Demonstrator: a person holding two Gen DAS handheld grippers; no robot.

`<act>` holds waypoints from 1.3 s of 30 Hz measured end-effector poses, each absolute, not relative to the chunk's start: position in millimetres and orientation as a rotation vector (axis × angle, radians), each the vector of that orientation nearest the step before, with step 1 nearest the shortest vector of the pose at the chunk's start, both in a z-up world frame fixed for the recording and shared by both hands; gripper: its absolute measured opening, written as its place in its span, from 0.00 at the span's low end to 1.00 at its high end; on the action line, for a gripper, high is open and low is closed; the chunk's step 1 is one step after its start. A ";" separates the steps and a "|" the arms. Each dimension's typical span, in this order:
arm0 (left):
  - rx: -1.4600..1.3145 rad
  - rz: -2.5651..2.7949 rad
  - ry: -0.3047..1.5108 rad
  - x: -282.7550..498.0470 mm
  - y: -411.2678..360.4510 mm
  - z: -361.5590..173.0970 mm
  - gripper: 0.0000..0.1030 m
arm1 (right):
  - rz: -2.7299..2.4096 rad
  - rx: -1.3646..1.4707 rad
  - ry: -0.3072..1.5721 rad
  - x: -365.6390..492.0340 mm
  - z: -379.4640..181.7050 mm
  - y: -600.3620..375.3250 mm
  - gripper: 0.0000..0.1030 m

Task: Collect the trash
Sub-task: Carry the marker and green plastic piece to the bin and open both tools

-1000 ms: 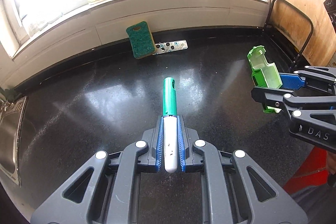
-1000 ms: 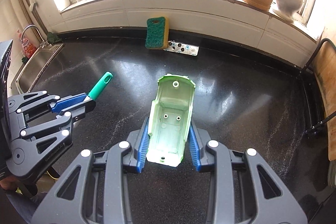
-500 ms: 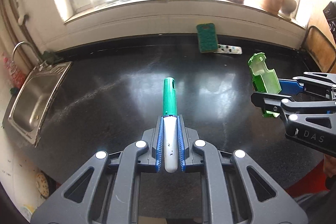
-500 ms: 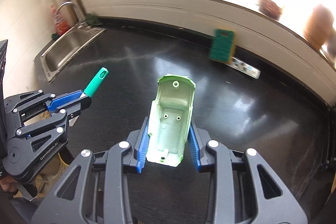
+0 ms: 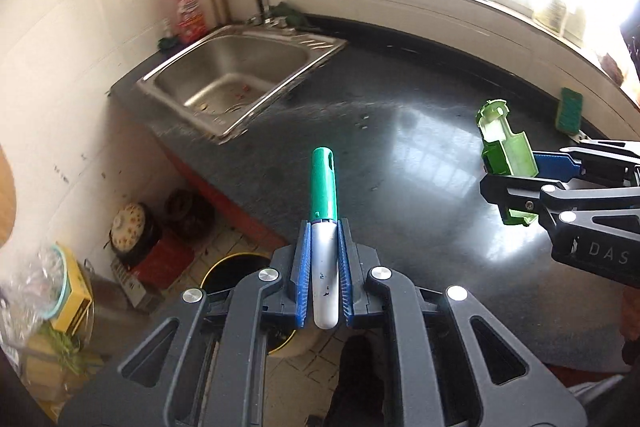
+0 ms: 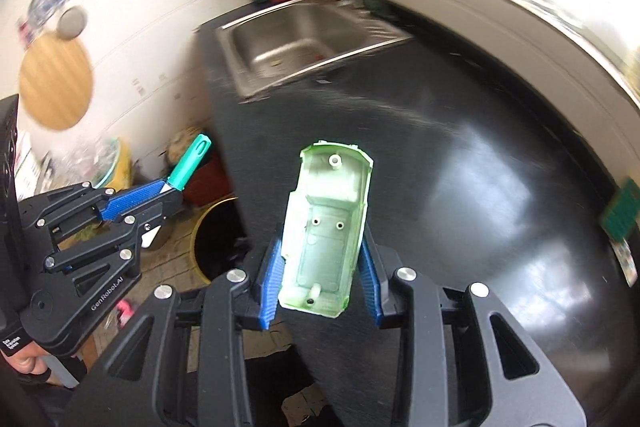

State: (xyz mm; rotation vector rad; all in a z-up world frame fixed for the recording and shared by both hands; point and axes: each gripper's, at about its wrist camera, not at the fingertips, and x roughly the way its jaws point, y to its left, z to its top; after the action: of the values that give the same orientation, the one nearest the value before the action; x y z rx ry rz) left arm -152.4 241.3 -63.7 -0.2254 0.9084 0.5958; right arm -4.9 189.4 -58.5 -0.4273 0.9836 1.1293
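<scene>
**Both grippers loaded, held above the counter's edge near the bin**

At the far left of the left wrist view, a yellow box [image 5: 74,293] and some greens sit on the floor by the wall, with a red crate [image 5: 160,259] beside them. Just right of that stands a round bin [image 5: 240,269] with a yellow rim and a dark inside, on the tiled floor under the end of the black counter [image 5: 400,147]. The left gripper [image 5: 324,267] is above the bin and the counter's edge, its blue pads pinching the white barrel of a marker [image 5: 325,187]; the marker's green cap points forward toward the steel sink [image 5: 240,75]. A tap and a red bottle [image 5: 188,7] stand behind the sink.

Further right, the right gripper [image 6: 320,267] hangs over the counter, its blue pads pressed against both long sides of a green plastic shell [image 6: 326,223], hollow side facing the camera. In the left wrist view the same shell [image 5: 506,155] shows from the side, tilted upward. At the far right, a green sponge [image 5: 570,109] leans against the wall below the window, well apart from both grippers.
</scene>
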 end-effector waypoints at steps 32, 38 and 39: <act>-0.643 0.853 0.950 -279.3 387.1 -218.1 0.53 | 1.465 -0.748 1.128 -144.3 -164.4 427.6 0.58; -0.607 0.871 0.944 -282.0 384.4 -214.0 0.70 | 1.461 -0.721 1.126 -131.7 -155.0 421.5 0.59; -0.601 0.865 0.948 -281.1 383.5 -212.0 0.70 | 1.455 -0.714 1.125 -127.9 -152.1 417.5 0.60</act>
State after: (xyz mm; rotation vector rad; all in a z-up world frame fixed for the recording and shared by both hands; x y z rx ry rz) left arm -281.1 383.5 -212.0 -0.6013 0.9478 0.8654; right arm -127.9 417.5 -152.1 -0.7141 1.1248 1.4554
